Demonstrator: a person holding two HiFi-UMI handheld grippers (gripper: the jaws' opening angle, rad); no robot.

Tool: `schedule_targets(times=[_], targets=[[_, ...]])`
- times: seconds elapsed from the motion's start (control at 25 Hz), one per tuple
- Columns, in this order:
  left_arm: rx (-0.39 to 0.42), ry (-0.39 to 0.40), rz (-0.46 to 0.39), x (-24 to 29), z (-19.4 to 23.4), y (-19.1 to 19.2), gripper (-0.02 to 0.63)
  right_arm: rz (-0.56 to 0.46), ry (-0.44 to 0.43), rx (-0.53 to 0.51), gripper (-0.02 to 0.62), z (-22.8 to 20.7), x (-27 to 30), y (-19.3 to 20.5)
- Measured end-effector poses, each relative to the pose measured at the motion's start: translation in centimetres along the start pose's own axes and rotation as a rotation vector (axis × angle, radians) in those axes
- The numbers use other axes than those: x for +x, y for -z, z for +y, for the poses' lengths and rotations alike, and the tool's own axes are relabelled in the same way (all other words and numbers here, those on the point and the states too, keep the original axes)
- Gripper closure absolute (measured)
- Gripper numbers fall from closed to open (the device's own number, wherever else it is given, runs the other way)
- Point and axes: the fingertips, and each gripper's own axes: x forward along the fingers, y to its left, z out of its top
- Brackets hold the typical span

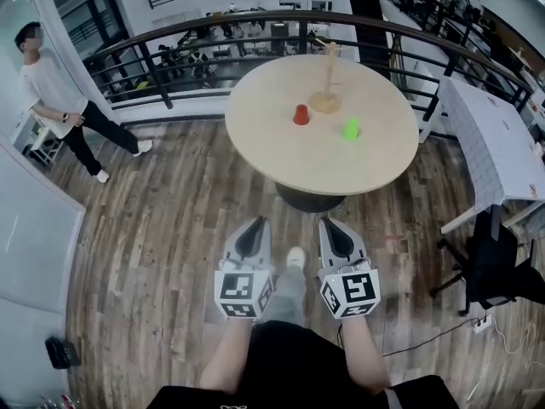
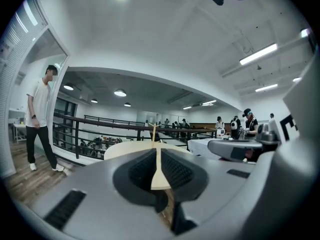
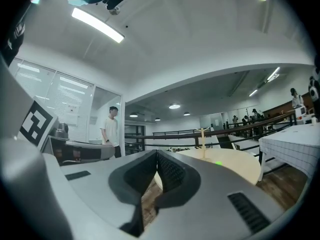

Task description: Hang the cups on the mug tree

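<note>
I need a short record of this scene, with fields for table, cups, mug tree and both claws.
table: round, light top
red cup: on table, near mug tree's base, not hung
green cup: on table, right of red cup, not hung
mug tree: upright on table, no cups
left claw: shut, empty, above floor
right claw: shut, empty, above floor

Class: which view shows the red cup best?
The head view: the red cup stands in plain sight on the round table, left of the mug tree. Neither gripper view shows it; the right gripper view catches only the green cup.
</note>
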Motion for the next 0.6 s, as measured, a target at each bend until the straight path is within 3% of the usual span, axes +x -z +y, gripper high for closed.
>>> schedule_targets(times=[0.16,0.32,0.6], targets=[[-0.032,0.044,0.0,8.0,2.1,-1.3,0.572,0.019,0.057,-0.018,0.586,-4.2,5.8,-0.6],[-0.052,0.112,-0.009,16.2,0.5,-0.8,0.572,0.024,0.14,-0.005,0.586,-11.0,9.7,0.1],[-0.011,0.177,-0.045,30.2,1.7,-5.4,0.572,-0.049,0.159,-0.059,0.586,-18.2,21.4,-4.5]])
